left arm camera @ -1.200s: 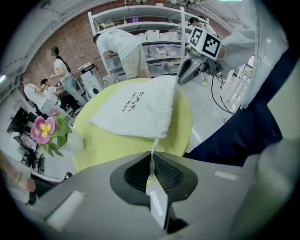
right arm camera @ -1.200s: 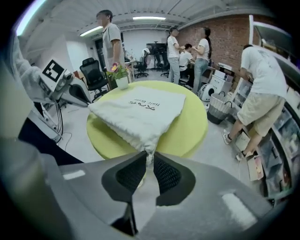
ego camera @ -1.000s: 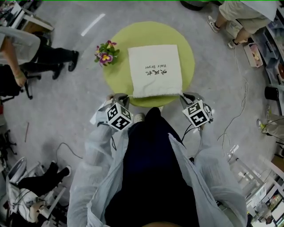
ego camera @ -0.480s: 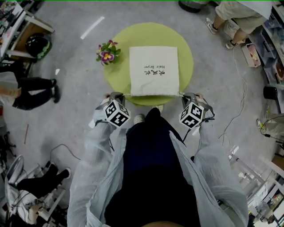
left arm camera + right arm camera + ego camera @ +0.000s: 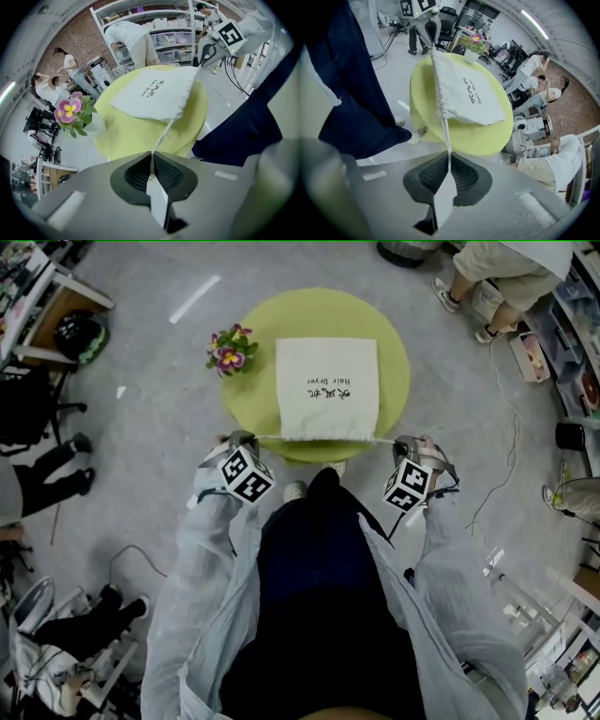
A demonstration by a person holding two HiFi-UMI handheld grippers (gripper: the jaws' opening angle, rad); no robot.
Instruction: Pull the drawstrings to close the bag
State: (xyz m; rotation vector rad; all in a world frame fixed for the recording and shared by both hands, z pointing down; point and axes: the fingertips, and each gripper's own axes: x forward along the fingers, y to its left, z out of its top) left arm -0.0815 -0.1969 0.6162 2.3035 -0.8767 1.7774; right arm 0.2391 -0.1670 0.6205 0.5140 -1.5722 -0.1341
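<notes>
In the head view, the bag [image 5: 327, 388] lies flat on the round green worktop [image 5: 253, 404], with its mouth at the edge nearest me. The left gripper [image 5: 242, 440] and right gripper [image 5: 405, 442] sit just off that edge, one on each side. The left drawstring [image 5: 267, 437] and right drawstring [image 5: 385, 440] run out taut from the corners of the mouth. A potted flower [image 5: 228, 350] stands near the bag's far left corner, not touching it and outside the line of pull. Cables [image 5: 511, 442] trail on the floor to my right, well apart.

In the left gripper view, my jaws are clenched on the left drawstring, which runs straight up to the bag's corner. People work by the shelves behind, well away.

In the right gripper view, the jaws are likewise pinched tight on the right drawstring. The cloth near this corner looks slightly puckered, though I can't be sure how far the mouth has gathered.

I judge the bag to be light, soft cloth that may slide across the worktop instead of cinching. The cords are thin and could slip through the pads, so the cords are what to hold, never the cloth, and the pull should be even and outward.
</notes>
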